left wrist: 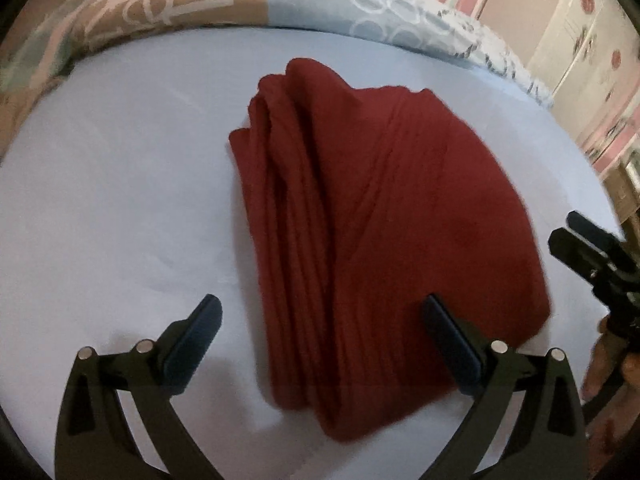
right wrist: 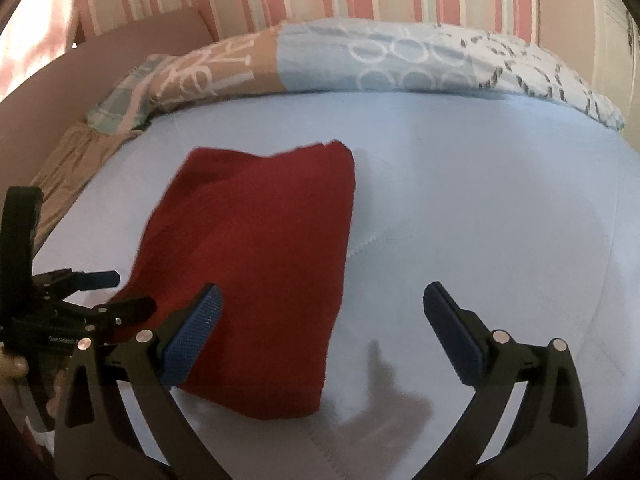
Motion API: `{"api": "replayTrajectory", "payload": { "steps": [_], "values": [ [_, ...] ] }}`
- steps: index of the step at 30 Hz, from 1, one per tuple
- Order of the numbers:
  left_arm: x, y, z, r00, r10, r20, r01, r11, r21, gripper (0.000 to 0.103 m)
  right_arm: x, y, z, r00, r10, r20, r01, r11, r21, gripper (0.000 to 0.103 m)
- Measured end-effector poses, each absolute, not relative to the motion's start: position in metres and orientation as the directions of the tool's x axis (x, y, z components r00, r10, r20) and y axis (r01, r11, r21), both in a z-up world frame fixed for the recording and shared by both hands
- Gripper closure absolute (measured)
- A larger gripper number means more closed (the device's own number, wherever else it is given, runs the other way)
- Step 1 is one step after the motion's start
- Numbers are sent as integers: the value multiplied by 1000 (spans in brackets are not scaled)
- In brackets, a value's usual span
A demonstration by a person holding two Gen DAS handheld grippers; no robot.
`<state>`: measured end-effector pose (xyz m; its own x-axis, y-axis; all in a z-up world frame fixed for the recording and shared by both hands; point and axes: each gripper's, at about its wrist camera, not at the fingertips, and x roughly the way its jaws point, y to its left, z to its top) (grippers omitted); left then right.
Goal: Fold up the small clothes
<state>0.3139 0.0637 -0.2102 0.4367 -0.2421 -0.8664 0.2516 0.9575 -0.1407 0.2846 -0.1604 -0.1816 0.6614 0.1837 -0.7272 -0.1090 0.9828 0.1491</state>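
**Red cloth lies folded on the bed**

The red cloth (left wrist: 376, 216) rests in a folded bundle on the pale blue sheet (left wrist: 120, 200), near the patterned pillows (left wrist: 168, 4) at the far edge. The left gripper (left wrist: 320, 320) hangs over its near end, fingers spread wide and holding nothing. Just to the right, the right gripper (right wrist: 320, 308) hovers beside the cloth, also spread and empty.
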Motion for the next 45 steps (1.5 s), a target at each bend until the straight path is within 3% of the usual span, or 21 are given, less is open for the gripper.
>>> {"api": "replayTrajectory", "payload": {
  "steps": [12,18,29,31,32,41,45],
  "values": [
    [310,55,-232,450,-163,-878,289,957,-30,1,308,-148,-209,586,242,-773,-112,969,218,3],
    [316,63,-238,411,-210,-887,282,955,-96,1,322,-139,-225,543,255,-800,-123,967,224,3],
    [317,50,-239,420,-180,-889,319,947,-41,1,334,-135,-236,499,273,-823,-126,962,243,3],
    [315,51,-238,430,-188,-883,330,943,-40,5,335,-130,-234,514,253,-820,-150,967,204,3],
    [314,49,-237,423,-211,-881,343,937,-60,17,336,-128,-235,513,247,-822,-155,969,194,3],
    [312,44,-235,436,-211,-875,377,926,-35,31,347,-129,-232,477,305,-825,-205,951,233,19],
    [310,39,-232,464,-197,-863,382,924,-5,43,344,-127,-225,490,314,-813,-252,944,213,43]
  ]
}}
